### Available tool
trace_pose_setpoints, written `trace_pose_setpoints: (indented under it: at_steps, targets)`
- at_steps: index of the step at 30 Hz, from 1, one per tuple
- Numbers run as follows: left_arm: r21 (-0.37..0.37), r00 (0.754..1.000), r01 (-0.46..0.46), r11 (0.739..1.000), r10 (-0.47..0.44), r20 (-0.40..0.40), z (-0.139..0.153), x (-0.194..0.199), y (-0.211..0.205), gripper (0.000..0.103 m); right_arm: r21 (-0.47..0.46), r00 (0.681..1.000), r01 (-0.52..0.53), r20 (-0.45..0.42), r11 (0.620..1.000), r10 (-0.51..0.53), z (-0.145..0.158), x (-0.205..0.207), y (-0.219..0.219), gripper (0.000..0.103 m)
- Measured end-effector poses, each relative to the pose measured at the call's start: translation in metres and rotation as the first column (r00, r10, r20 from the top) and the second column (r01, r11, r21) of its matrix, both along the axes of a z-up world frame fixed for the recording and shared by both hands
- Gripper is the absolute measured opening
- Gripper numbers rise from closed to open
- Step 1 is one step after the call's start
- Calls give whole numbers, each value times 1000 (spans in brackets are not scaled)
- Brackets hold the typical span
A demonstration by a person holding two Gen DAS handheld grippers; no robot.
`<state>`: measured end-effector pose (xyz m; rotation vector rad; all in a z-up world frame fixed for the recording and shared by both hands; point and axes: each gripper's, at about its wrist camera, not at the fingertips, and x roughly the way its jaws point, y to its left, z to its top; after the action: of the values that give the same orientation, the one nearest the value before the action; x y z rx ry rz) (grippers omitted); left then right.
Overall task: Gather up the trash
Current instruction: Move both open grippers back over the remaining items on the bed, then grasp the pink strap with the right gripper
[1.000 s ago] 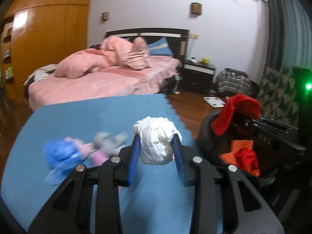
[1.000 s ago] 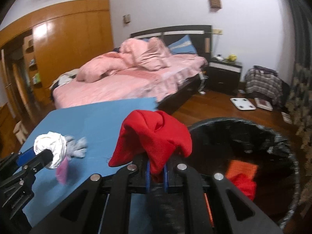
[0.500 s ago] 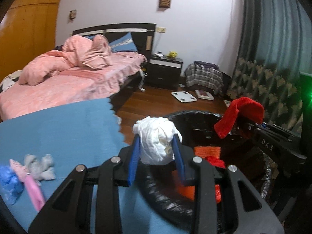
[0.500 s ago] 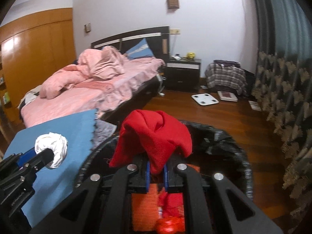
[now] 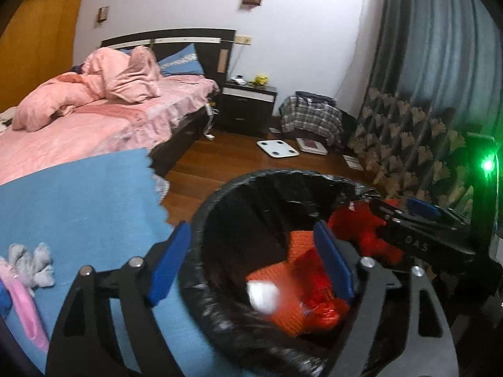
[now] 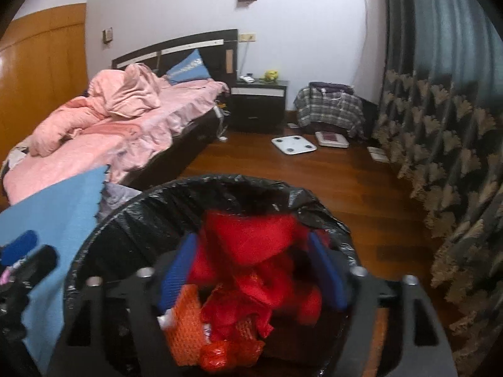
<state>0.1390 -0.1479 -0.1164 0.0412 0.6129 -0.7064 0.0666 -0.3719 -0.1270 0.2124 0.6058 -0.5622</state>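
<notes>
A bin with a black liner (image 5: 283, 177) (image 6: 220, 183) stands below both grippers, with orange and red trash inside. My left gripper (image 5: 251, 264) hangs over it, its jaws opening wide with nothing pressed between them. The white crumpled wad (image 5: 264, 295) is blurred below them, inside the bin. My right gripper (image 6: 253, 270) is over the same bin, jaws opening. The red cloth (image 6: 251, 238) lies loose and blurred between its blue pads, low in the bin's mouth. In the left wrist view the red cloth (image 5: 361, 229) shows beside the right gripper (image 5: 408, 223).
A blue mat (image 5: 78, 207) lies left of the bin, with a grey plush toy (image 5: 31, 260) and a pink item (image 5: 22, 308) on it. Beyond are a pink bed (image 6: 94, 138), a nightstand (image 6: 257, 106), a white scale (image 6: 294, 145) on the wooden floor, and a curtain (image 6: 440, 125) on the right.
Both grippers swung right from over the blue mat to over the bin. Their jaws then spread, and the white wad and the red cloth dropped out of them.
</notes>
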Motion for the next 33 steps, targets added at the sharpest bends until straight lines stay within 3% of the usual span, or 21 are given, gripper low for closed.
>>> trace_pose_setpoints:
  at_steps: [2, 5, 10, 16, 22, 27, 33]
  targets:
    - [-1, 999, -44, 999, 44, 2, 0, 2, 17, 86, -11, 1000, -8, 7, 1000, 8, 2, 1, 5, 91]
    - [15, 994, -109, 994, 109, 15, 1, 3, 45, 88, -28, 999, -37, 24, 999, 38, 5, 4, 18, 96]
    - [41, 971, -237, 971, 236, 30, 3, -3, 101, 90, -15, 992, -117, 48, 993, 117, 13, 14, 46, 97]
    - [95, 917, -398, 912, 394, 58, -3, -17, 179, 90, 8, 959, -273, 75, 962, 272, 20, 29, 108, 97]
    - [167, 859, -510, 844, 510, 47, -16, -13, 248, 90, 19, 904, -423, 80, 906, 420, 17, 51, 184, 97]
    - [202, 815, -572, 795, 580, 24, -24, -6, 290, 90, 14, 832, -553, 60, 833, 552, 4, 69, 249, 97]
    - [187, 773, -616, 765, 632, -42, -30, 2, 326, 89, 13, 758, -651, 59, 759, 650, -8, 79, 307, 97]
